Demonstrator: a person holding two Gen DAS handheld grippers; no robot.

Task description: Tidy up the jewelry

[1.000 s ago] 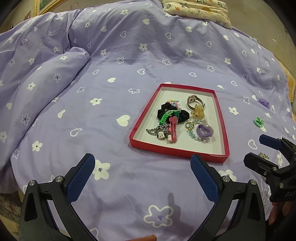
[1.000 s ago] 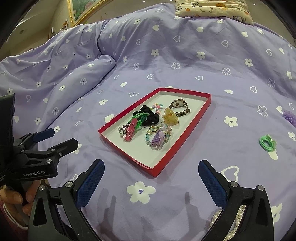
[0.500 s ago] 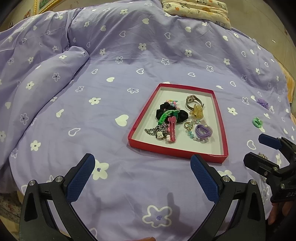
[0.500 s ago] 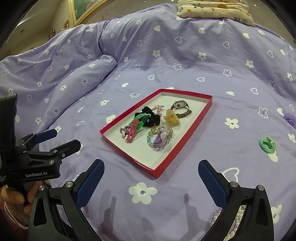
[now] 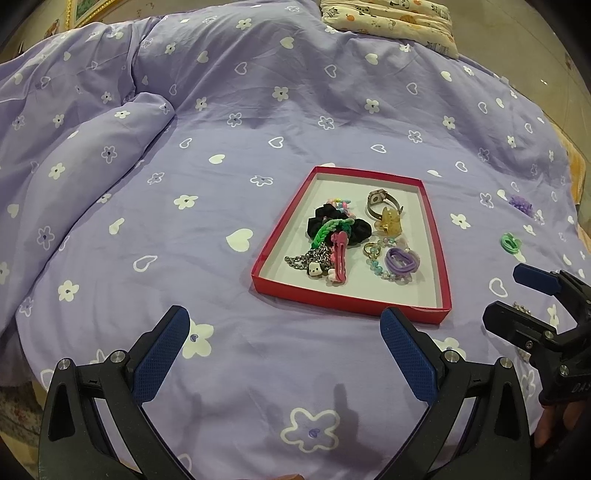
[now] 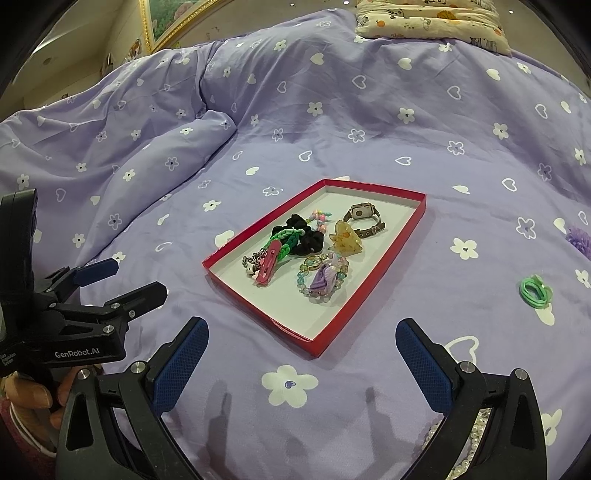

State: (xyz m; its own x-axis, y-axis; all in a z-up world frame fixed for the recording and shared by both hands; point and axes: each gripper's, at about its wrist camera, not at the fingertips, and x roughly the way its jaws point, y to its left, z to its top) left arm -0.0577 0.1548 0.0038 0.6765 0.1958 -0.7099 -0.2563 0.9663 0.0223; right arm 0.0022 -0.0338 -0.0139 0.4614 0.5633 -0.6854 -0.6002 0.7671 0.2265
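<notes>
A red shallow tray [image 5: 432, 225] [image 6: 388, 258] lies on the purple bedspread. It holds a watch [image 5: 380, 201], a yellow claw clip [image 6: 347, 240], a black scrunchie [image 5: 325, 221], a pink clip [image 6: 267, 267], a chain, a bead bracelet and a purple hair tie [image 5: 400, 260]. A green hair tie [image 6: 535, 291] [image 5: 511, 243] and a purple piece [image 5: 521, 205] lie on the bedspread right of the tray. A pearl strand [image 6: 469, 450] lies under my right gripper. My left gripper [image 5: 284, 350] and right gripper [image 6: 301, 362] are open and empty, in front of the tray.
A patterned pillow [image 6: 432, 18] lies at the far end of the bed. The quilt bunches into a fold [image 5: 92, 147] at the left. A gold picture frame [image 6: 166, 22] hangs on the wall behind. Each gripper shows in the other's view, right [image 5: 535, 306] and left [image 6: 99, 291].
Both grippers have drawn back and up slightly, so the tray sits a little farther off in both views. Nothing was taken hold of or let go.
</notes>
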